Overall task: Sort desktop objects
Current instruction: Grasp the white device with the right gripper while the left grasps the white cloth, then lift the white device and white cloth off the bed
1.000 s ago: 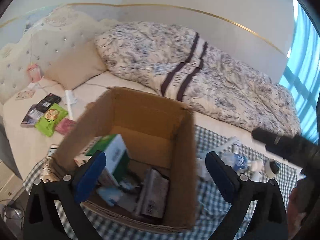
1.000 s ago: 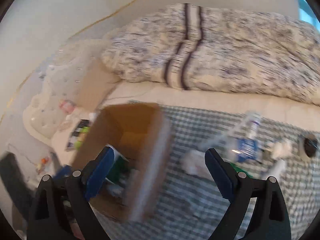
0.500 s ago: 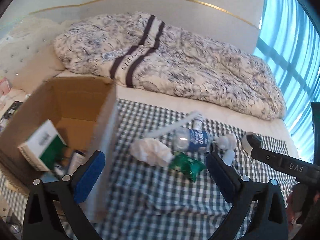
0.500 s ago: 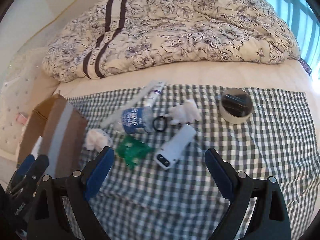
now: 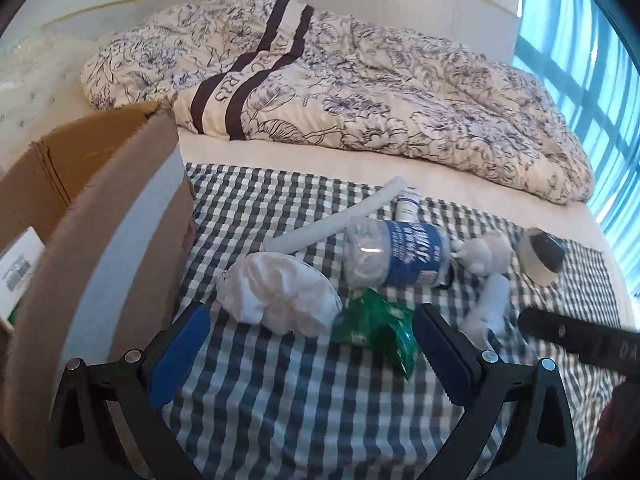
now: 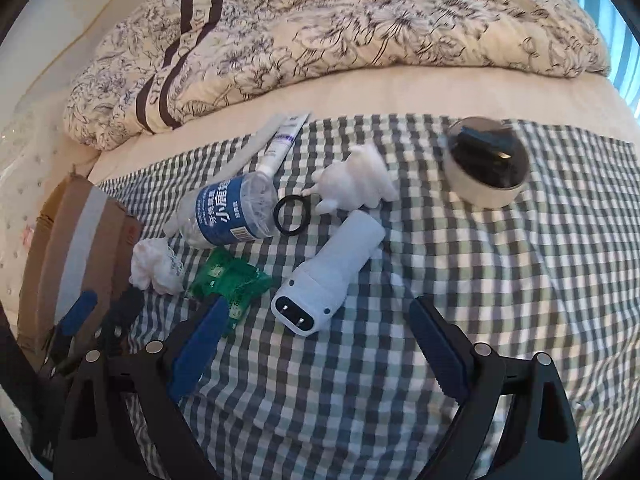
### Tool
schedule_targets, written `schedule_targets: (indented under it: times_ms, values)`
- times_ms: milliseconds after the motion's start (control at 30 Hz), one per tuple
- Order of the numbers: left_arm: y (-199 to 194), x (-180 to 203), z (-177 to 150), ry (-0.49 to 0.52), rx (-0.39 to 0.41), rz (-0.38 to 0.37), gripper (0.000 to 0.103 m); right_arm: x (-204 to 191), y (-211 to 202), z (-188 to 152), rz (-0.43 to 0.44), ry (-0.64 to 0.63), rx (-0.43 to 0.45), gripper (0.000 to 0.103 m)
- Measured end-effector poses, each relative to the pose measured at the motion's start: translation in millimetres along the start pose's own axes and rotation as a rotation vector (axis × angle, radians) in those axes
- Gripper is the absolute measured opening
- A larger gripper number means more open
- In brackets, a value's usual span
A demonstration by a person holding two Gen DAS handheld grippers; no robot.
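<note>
Both our grippers are wide open and hold nothing. The green wrapper (image 5: 374,326) lies between the fingers of our left gripper (image 5: 310,342), in the lower middle of the frame, so the left one is nearer.

Both wrist views low over checked cloth (image 5: 280,400) (shared clutter), bedward.

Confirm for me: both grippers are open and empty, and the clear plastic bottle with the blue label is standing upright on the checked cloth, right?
Not quite. The clear plastic bottle with the blue label lies on its side on the checked cloth, as the right wrist view shows. The left gripper and right gripper are indeed open and empty.
</note>
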State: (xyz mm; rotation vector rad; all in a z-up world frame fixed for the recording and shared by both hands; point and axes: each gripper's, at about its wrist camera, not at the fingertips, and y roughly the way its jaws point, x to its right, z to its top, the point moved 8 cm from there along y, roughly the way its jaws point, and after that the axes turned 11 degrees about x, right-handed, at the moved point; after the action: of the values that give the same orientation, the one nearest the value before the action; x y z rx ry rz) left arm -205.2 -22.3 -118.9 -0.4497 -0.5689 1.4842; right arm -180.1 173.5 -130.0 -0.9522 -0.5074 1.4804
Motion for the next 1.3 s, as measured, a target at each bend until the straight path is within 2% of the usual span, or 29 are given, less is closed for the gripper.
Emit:
schedule_targets:
  times_ms: [133,333,467,633,700,767,833,900,933,1000,1100,1300]
  values:
    - [23.2,-11.5,-3.8,-0.036,-0.02,0.037,0.103,-1.3,17.3,-3.6,-0.032,-0.017,-0.023,0.091]
    - [51.3,-14.1,-7.8,-0.023,-0.013,0.076,0.103,0.8,42.6,-10.3,-0.091,-0.009,-0.062,0.091]
    - [68.4,-20.0,-22.3,-0.079,-0.049,0.054,0.103,0.2,56.4,-14.2,-0.116,-0.02,-0.084,0.089]
    - [80.5,-24.6,-34.3,-0.094,-0.068,0.023,0.101,2.7,68.9,-19.6,-0.162,-0.028,-0.104,0.084]
    - [80.2,-28.8,-33.1,-0.117,-0.063,0.014,0.094,2.5,69.7,-19.6,-0.184,-0.047,-0.097,0.08]
    - [79.3,-32.1,-32.5,-0.119,-0.063,0.023,0.085,1.1,68.9,-19.1,-0.205,-0.073,-0.083,0.066]
    - [79.0,-34.5,-32.3,-0.119,-0.065,0.034,0.075,-1.5,66.7,-18.6,-0.216,-0.109,-0.069,0.059]
    - [76.9,-38.2,-31.4,-0.134,-0.059,0.04,0.055,-4.4,64.6,-19.6,-0.222,-0.137,-0.065,0.054]
    - [75.0,-39.8,-31.1,-0.146,-0.055,0.038,0.049,-6.3,63.0,-20.9,-0.221,-0.159,-0.069,0.053]
    - [71.2,-41.6,-30.3,-0.16,-0.048,0.026,0.029,-8.5,56.7,-24.0,-0.206,-0.176,-0.075,0.052]
    - [62.3,-39.7,-30.7,-0.16,-0.04,0.004,0.024,-11.9,44.0,-28.0,-0.196,-0.172,-0.075,0.052]
    - [29.2,-25.6,-28.3,-0.149,-0.022,-0.037,0.023,-13.7,11.7,-32.0,-0.176,-0.162,-0.054,0.052]
